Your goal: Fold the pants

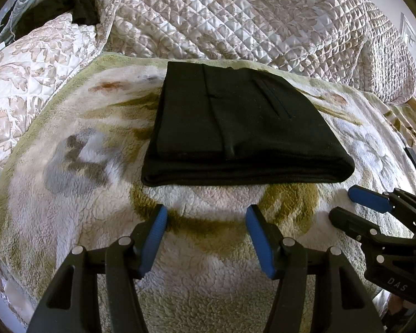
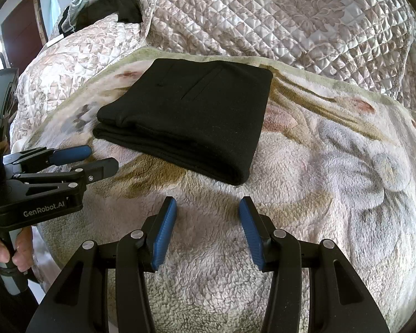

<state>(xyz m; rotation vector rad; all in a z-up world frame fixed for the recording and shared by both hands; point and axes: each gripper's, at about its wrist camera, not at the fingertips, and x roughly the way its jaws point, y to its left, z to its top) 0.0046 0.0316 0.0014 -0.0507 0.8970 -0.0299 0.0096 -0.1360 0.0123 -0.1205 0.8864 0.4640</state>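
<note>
beyond both pairs of blue fingertips, the black pants (image 1: 235,127) lie as one compact folded stack on the fleece blanket (image 1: 69,194), the landmark for everything else. the stack sits toward the blanket's far edge, near its middle, with its thick layered fold edge facing the grippers and its long axis running across the view, side to side.

going from left to right: the left gripper (image 1: 206,216) hovers over the blanket's near part, its fingers spread apart and holding nothing, pointed at the middle of the fold edge and short of touching it. the right gripper (image 2: 208,208) is just beside it on the right, also spread and empty, aimed at the stack's right near corner. in the right wrist view the pants (image 2: 185,122) lie ahead and to the left of it. the left gripper looks slightly nearer the fold edge, though the margin is small.

counted: one pair of folded pants, one fleece blanket, two grippers. a quilted bedspread (image 1: 249,14) lies past the blanket's far edge, and one other dark garment (image 1: 58,8) rests beyond the blanket's far left corner, well apart.

judging by the tidy stack, the folding seems finished or nearly so.
</note>
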